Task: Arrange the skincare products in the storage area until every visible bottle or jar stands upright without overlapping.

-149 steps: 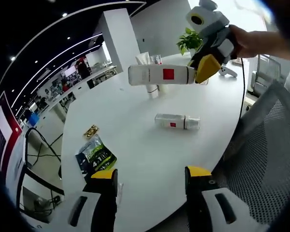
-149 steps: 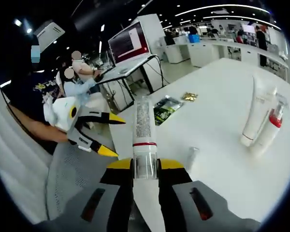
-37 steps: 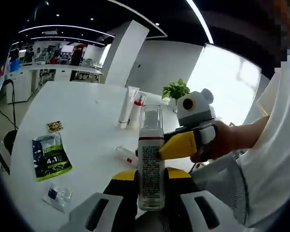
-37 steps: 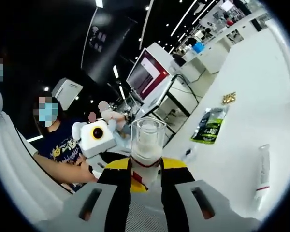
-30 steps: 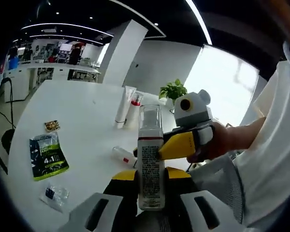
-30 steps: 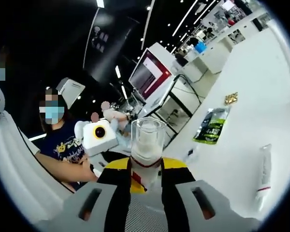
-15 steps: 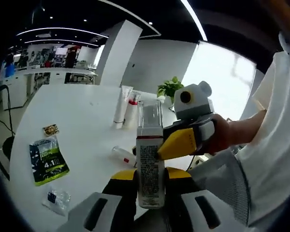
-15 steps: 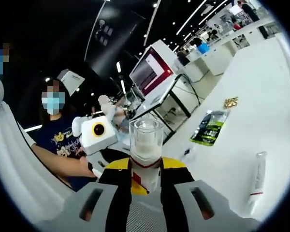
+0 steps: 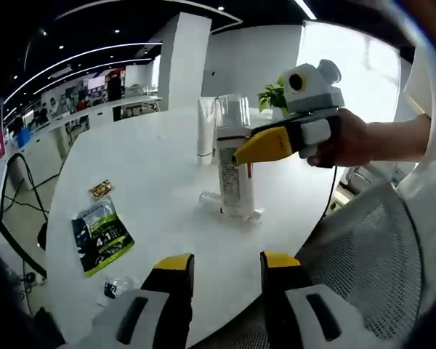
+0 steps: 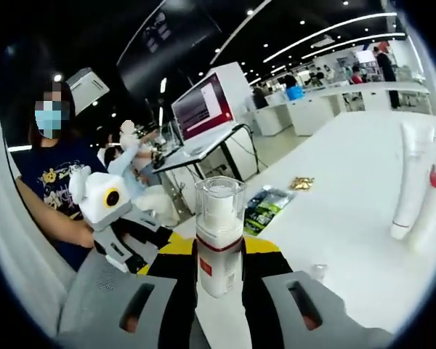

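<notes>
A white bottle [image 9: 231, 171] with a clear cap and a red band stands upright low over the white table [image 9: 152, 167], my right gripper [image 9: 241, 154] shut on it from the right. In the right gripper view the same bottle [image 10: 219, 211] rises between the jaws of my right gripper [image 10: 219, 253]. My left gripper [image 9: 227, 263] is open, nothing between its jaws, and set back from the bottle. A second bottle [image 9: 212, 201] lies on its side just behind the held one. Two tall tubes [image 10: 408, 178] stand farther back.
A green packet [image 9: 99, 235], a small gold packet [image 9: 100, 190] and a clear sachet [image 9: 116, 287] lie on the table's left part. A mesh chair [image 9: 378, 262] sits at the table's near edge. A potted plant [image 9: 275, 96] stands at the back. People sit behind my left gripper [image 10: 138, 236].
My left gripper has let go of the bottle, opened and drawn back. The bottle stays upright in my right gripper, now over the table by the lying bottle.
</notes>
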A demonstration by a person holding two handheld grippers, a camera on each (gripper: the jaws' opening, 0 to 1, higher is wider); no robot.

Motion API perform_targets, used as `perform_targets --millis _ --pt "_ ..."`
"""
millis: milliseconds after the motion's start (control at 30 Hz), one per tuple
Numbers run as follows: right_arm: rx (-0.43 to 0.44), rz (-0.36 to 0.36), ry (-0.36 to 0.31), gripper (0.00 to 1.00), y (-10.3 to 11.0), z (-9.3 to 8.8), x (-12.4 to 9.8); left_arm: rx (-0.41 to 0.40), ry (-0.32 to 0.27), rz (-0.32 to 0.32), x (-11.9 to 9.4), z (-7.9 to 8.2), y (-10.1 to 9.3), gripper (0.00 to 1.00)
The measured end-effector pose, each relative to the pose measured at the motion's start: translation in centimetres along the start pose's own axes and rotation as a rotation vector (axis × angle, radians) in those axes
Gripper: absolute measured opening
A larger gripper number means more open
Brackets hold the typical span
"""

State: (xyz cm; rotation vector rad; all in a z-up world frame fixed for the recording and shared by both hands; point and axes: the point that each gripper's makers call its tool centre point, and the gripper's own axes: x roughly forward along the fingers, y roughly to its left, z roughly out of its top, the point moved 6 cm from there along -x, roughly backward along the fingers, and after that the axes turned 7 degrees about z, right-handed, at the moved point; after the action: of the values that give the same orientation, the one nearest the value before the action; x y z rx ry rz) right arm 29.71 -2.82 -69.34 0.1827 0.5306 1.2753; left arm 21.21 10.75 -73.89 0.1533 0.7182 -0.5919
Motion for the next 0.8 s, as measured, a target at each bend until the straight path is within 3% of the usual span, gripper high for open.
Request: perform_targets --millis 100,133,167,800 --pt "-0.01 -0.044 -0.007 0.2 -1.1 0.1 -0.6 0.01 0.012 -0.007 0.3 -0.2 0.0 0.37" --pt "-0.03 -0.102 -0.007 0.2 -2.6 0.2 -1.3 0.019 0.056 0.0 0.5 -0.7 0.2 0.37" --pt "-0.031 -0.106 -0.007 0.2 -2.7 0.2 -1.3 0.03 0.064 0.011 0.5 -0.8 0.2 0.37" --pt "-0.117 -0.369 0.046 0.2 -10.2 -0.9 -4.5 0.091 0.12 0.073 0.8 -1.6 1.0 0.35"
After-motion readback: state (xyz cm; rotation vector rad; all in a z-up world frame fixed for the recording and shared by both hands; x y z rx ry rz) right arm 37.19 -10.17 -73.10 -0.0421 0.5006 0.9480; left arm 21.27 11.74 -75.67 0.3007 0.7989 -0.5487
